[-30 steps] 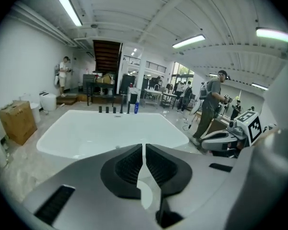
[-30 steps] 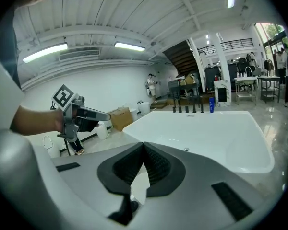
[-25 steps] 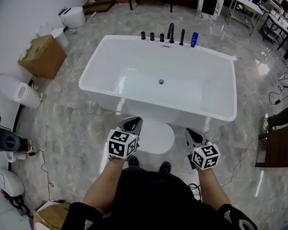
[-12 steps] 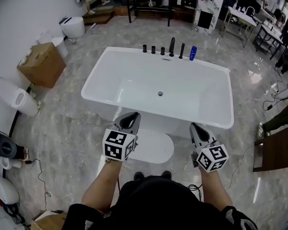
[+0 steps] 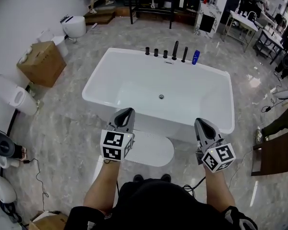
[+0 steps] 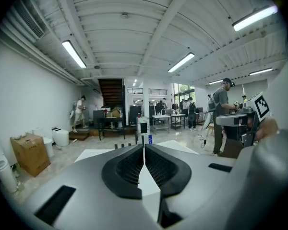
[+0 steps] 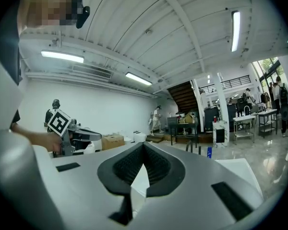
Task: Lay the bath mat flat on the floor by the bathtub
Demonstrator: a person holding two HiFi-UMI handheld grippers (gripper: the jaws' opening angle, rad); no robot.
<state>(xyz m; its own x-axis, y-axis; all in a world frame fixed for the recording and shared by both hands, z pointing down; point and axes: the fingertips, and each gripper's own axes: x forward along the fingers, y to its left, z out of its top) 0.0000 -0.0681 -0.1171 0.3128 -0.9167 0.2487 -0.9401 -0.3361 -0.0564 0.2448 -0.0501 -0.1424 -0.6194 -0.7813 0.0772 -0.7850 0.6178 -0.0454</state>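
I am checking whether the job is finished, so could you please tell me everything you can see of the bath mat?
The bath mat is plain white, thin and soft-looking, with a rounded right end. It lies flat on the grey marbled floor, lengthwise along the bathtub's near side, close to its base. The left gripper and forearm, held above, hide its left part. Nothing grips it.
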